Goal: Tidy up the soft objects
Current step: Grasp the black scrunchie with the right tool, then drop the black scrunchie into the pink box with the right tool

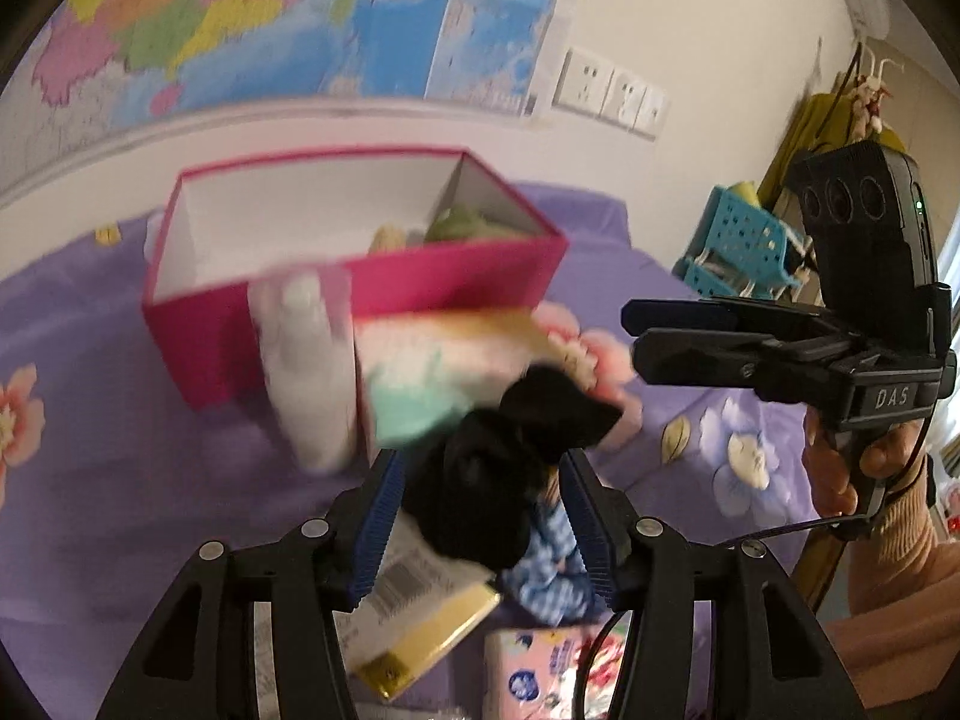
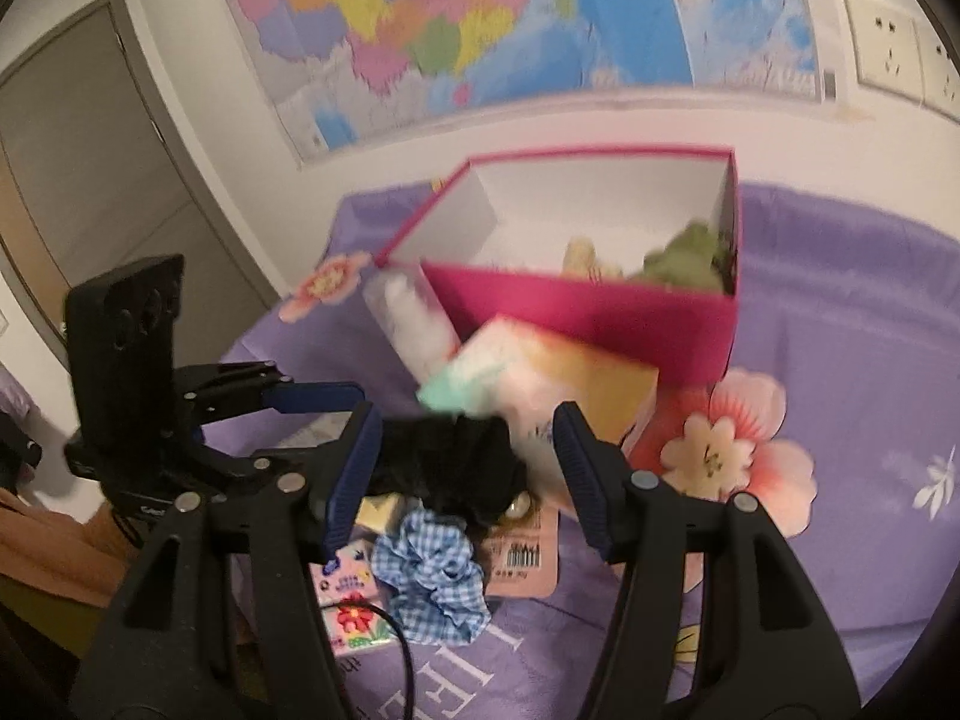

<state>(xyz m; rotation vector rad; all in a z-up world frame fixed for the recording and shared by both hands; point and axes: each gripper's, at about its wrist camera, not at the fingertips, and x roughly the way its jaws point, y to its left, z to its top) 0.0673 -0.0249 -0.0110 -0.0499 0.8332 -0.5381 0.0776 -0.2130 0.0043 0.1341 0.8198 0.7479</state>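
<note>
A black scrunchie [image 1: 504, 468] sits between the blue pads of my left gripper [image 1: 480, 480], which is shut on it and holds it above the bed; it also shows in the right wrist view [image 2: 444, 462]. A blue checked scrunchie [image 2: 435, 576] lies below it on the purple sheet, partly hidden in the left wrist view [image 1: 549, 576]. An open pink box [image 1: 360, 282] stands behind, with a green soft item [image 2: 684, 264] and a yellowish one [image 2: 585, 258] inside. My right gripper [image 2: 468, 480] is open and empty, to the right of the left gripper.
A pastel packet [image 2: 540, 384] and a white bottle [image 1: 306, 360] lean against the box front. Flat packets [image 1: 420, 618] and a tissue pack [image 1: 540, 672] lie near the scrunchies. A blue basket [image 1: 744, 240] stands at the right. Wall with a map behind.
</note>
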